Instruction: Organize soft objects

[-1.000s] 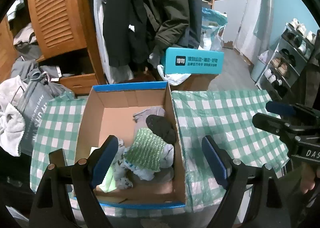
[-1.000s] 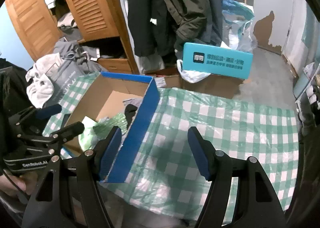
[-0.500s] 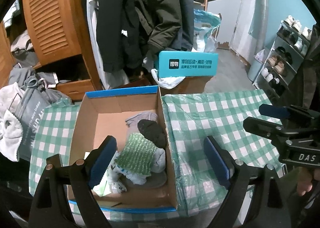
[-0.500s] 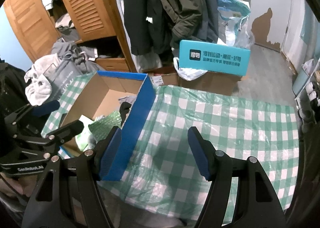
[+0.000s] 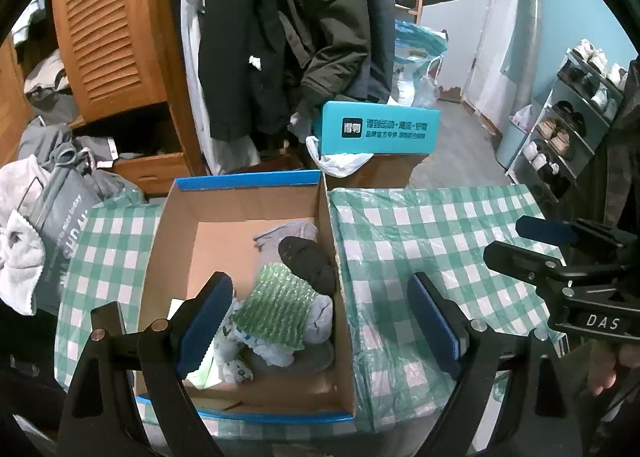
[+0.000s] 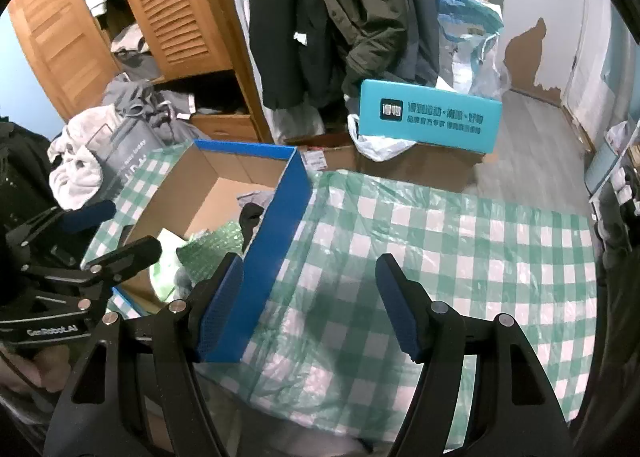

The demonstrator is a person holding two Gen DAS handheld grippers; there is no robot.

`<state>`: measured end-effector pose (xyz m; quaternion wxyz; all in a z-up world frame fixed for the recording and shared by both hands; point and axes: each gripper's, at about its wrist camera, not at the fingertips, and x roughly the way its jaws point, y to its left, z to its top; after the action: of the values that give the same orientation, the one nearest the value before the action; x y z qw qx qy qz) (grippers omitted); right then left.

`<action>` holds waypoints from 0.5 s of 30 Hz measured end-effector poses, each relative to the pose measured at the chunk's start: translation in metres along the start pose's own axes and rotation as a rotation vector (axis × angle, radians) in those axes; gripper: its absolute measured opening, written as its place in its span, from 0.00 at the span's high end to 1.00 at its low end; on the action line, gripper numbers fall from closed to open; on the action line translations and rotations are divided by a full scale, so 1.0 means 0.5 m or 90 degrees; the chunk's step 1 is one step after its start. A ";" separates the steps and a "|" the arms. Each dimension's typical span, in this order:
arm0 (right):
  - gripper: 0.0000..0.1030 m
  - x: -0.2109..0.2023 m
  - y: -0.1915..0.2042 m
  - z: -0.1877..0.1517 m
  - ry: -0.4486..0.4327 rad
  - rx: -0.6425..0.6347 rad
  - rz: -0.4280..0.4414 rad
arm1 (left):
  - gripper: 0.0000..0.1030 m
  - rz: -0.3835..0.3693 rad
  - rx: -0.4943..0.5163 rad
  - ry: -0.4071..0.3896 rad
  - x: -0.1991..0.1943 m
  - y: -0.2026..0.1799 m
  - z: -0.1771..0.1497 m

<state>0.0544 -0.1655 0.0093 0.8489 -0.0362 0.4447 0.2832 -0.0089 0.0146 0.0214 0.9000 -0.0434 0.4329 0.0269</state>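
The left gripper (image 5: 320,321) hung above the near end of the cardboard box (image 5: 240,213), jaws spread wide with nothing between them. The right gripper (image 6: 310,307) stood apart over the checked tablecloth (image 6: 460,241), jaws parted and empty, just beside the box's blue wall. Inside the box, toward its right side, lay the soft things: a green bubble-wrap bundle (image 5: 276,313), a black sock (image 5: 308,263) and grey cloth (image 5: 288,233).

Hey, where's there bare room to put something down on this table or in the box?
Free: the green-checked tablecloth right of the blue-edged cardboard box, and the box's bare left and far floor. Crowded: its near right corner, where the green bubble wrap, black sock and grey socks pile up.
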 end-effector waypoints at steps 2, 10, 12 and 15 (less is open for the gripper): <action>0.34 0.002 -0.001 0.000 0.002 0.001 -0.001 | 0.12 0.001 -0.002 -0.002 -0.002 0.002 -0.001; 0.34 0.002 -0.002 0.002 0.000 -0.001 -0.001 | 0.12 0.004 -0.004 -0.008 -0.006 0.006 -0.002; 0.34 0.003 -0.002 0.002 0.001 -0.002 -0.001 | 0.12 0.004 -0.003 -0.008 -0.006 0.006 -0.002; 0.34 0.003 -0.001 0.002 0.001 -0.001 -0.002 | 0.12 0.007 0.004 -0.004 -0.004 0.006 -0.004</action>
<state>0.0561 -0.1650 0.0085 0.8491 -0.0375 0.4449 0.2824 -0.0121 0.0175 0.0217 0.9012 -0.0379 0.4306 0.0305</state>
